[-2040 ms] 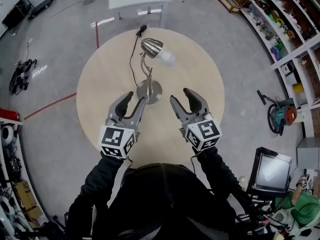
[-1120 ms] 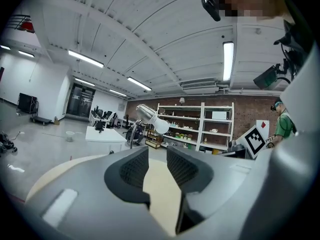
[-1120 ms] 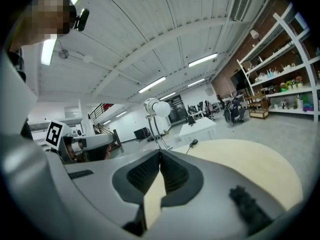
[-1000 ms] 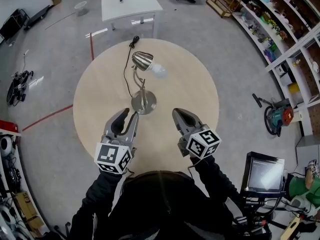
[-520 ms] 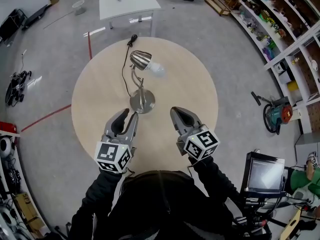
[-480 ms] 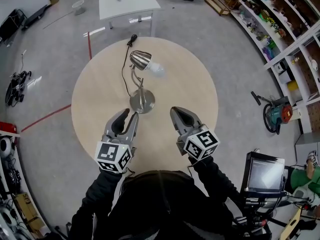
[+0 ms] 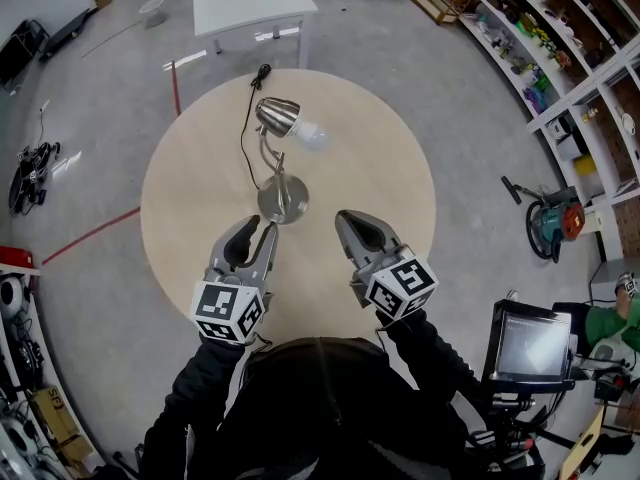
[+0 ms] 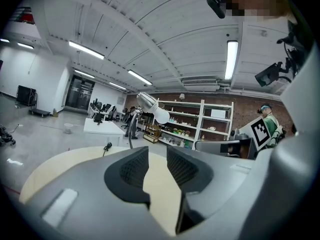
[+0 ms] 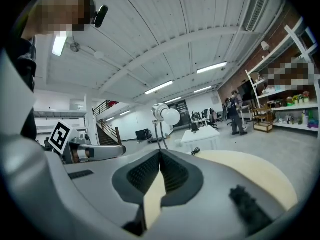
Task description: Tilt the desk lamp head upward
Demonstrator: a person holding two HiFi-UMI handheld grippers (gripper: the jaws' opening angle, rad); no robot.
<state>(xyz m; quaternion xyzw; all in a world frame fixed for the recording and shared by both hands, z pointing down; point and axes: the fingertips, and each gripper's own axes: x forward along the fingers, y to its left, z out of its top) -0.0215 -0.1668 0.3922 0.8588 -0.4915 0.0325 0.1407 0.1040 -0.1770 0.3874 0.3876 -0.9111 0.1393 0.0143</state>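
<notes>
A silver desk lamp stands on the round wooden table (image 7: 390,168), its round base (image 7: 282,201) near the middle. Its metal head (image 7: 276,115) carries a white bulb (image 7: 311,136) that points right and slightly down. My left gripper (image 7: 256,231) hovers just short of the base, open, with nothing between its jaws. My right gripper (image 7: 346,220) hangs to the right of the base, shut and empty. The lamp head (image 8: 147,101) shows beyond the left gripper (image 8: 157,158) in its own view. In the right gripper view the bulb (image 9: 171,117) shows above the right gripper (image 9: 160,155).
The lamp's black cord (image 7: 243,138) runs over the table to a plug (image 7: 263,70) at the far edge. A white rectangular table (image 7: 250,3) stands beyond. Shelving (image 7: 560,58) lines the right side, with a vacuum (image 7: 548,213) and a monitor (image 7: 525,340) on the floor side.
Two seconds ago the right gripper's jaws stood wide apart; now they are shut. Both grippers have drawn back a little from the lamp base. The lamp head keeps its tilt.
</notes>
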